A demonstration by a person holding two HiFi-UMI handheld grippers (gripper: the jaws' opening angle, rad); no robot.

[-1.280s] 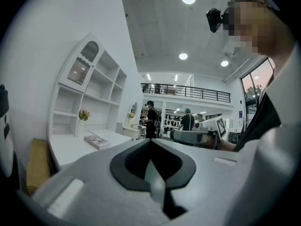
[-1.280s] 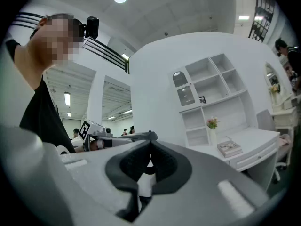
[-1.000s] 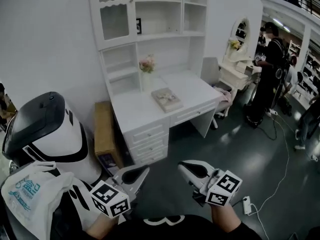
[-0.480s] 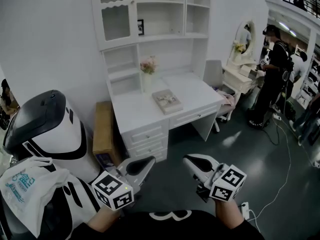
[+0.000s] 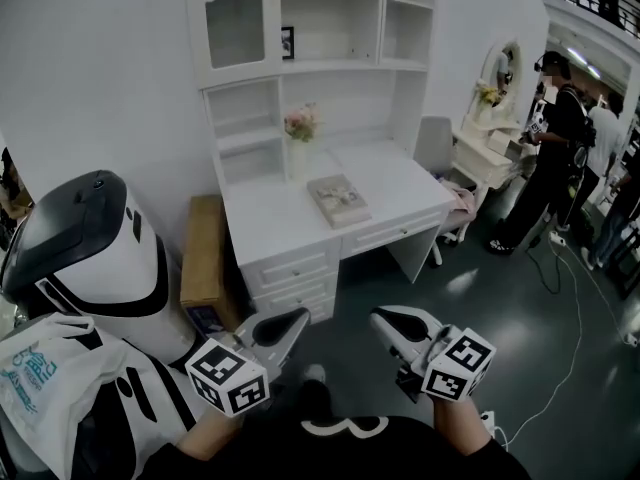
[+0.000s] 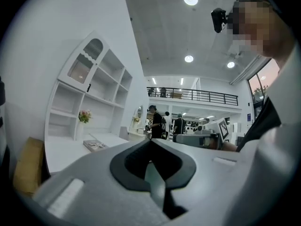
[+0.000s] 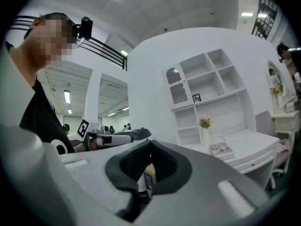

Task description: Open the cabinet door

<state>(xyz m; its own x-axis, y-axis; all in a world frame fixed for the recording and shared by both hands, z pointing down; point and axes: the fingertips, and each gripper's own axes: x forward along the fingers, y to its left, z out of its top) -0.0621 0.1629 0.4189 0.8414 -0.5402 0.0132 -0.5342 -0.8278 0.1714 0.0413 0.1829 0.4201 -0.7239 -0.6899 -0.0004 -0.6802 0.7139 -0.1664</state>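
Over the last second the white counter (image 5: 270, 223) and the shelf unit above it have drawn a little nearer and slid slightly right in the head view. Both grippers sit higher in the lower part of the frame than before. I take this as the approach stage: the person is closing in on the furniture and nothing has been touched.

The cabinet door (image 5: 235, 30), a glass-paned white one, is in the upper left of the shelf unit. It looks closed and is well apart from both grippers. Its handle is too small to make out, so which edge to pull is unclear.

The left gripper (image 5: 292, 322) is held level at lower centre-left, pointing up the frame toward the counter's drawers. Its jaws are together with nothing between them. The right gripper (image 5: 384, 320) lies beside it at lower centre-right, also level. Its own view shows the jaws meeting at the tips and empty. Either gripper must still rise well above the counter to reach the door.
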